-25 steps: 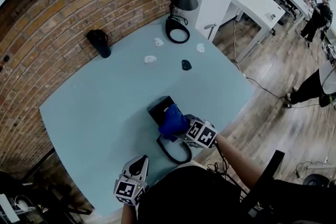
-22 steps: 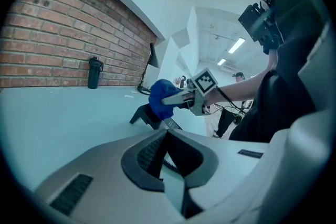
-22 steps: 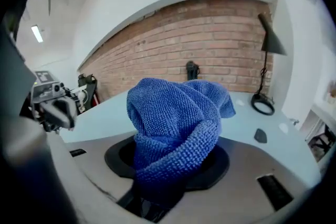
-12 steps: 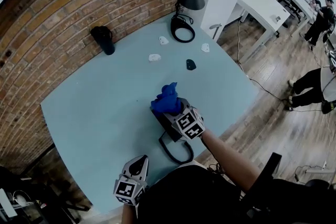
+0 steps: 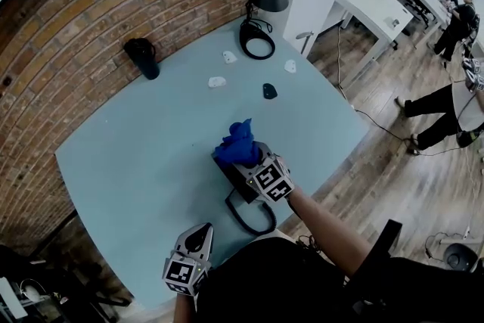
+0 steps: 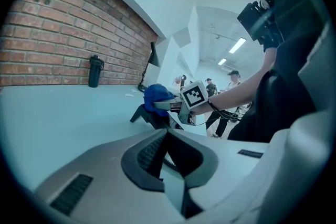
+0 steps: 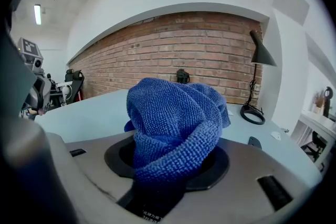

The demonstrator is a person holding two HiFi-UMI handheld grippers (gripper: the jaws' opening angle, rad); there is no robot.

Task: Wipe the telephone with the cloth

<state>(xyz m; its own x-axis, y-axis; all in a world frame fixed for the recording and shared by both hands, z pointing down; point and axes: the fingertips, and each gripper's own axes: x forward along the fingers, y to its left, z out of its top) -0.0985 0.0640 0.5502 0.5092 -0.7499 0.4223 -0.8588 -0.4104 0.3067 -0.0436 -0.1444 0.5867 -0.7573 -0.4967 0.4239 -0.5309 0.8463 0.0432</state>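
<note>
My right gripper (image 5: 249,157) is clenched on the cloth (image 5: 237,143), soft, light and bunched right over the telephone (image 5: 225,167), best gripped at the wad's middle so loose folds drape, while my left gripper (image 5: 202,235), closed and empty, waits well short of the telephone.

Grey left tool (image 5: 200,234), black shirt (image 5: 265,280)

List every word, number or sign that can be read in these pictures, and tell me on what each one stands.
Label on the blue cloth, at the bottom edge of the right gripper view: a line of small white print, too small and blurred to read.
Marker cubes: black-and-white square patterns only, no words or numbers.
No other text can be read in any view.
</note>
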